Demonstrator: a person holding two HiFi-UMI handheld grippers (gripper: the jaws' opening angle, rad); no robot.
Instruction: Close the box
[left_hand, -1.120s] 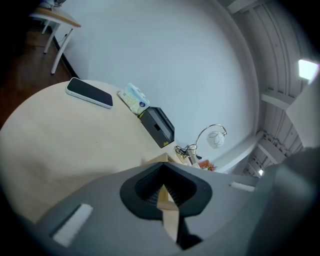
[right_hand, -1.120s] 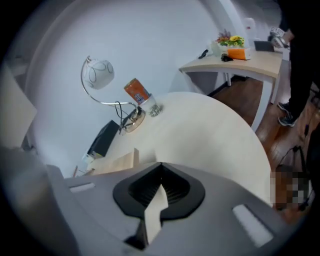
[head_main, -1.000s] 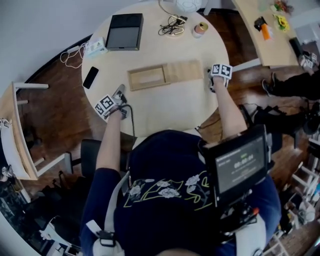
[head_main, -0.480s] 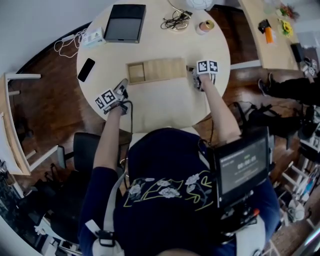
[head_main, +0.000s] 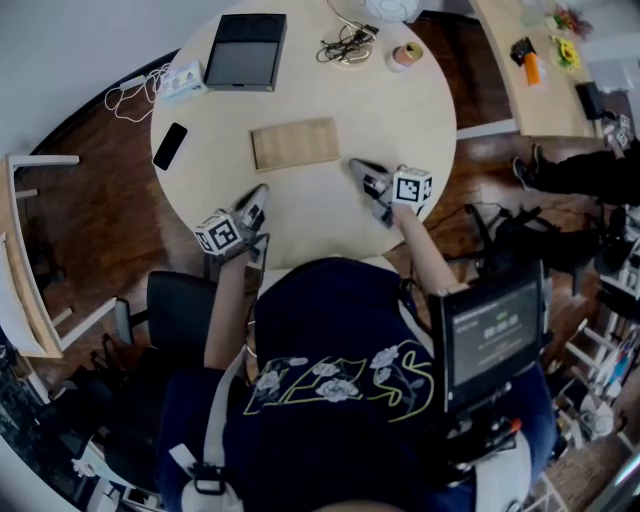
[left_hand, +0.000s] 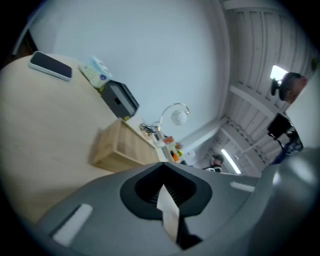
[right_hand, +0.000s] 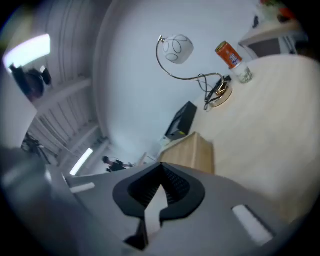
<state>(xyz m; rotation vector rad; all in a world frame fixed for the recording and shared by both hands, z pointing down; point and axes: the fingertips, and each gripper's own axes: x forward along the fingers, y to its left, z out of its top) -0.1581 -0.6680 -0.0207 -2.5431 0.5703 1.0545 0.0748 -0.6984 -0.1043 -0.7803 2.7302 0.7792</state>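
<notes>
Resting closed, the box (head_main: 295, 143) tops a round table (head_main: 310, 215) over floorboards (head_main: 105, 205).

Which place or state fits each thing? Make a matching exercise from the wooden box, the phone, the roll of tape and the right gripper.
Things:
1. wooden box
2. phone
3. roll of tape
4. right gripper

Places or states:
A. at the left edge of the table
B. jaws together, holding nothing
C. closed, in the middle of the table
D. on the far side, beside the cables

Pairs: 1-C, 2-A, 3-D, 4-B.
</notes>
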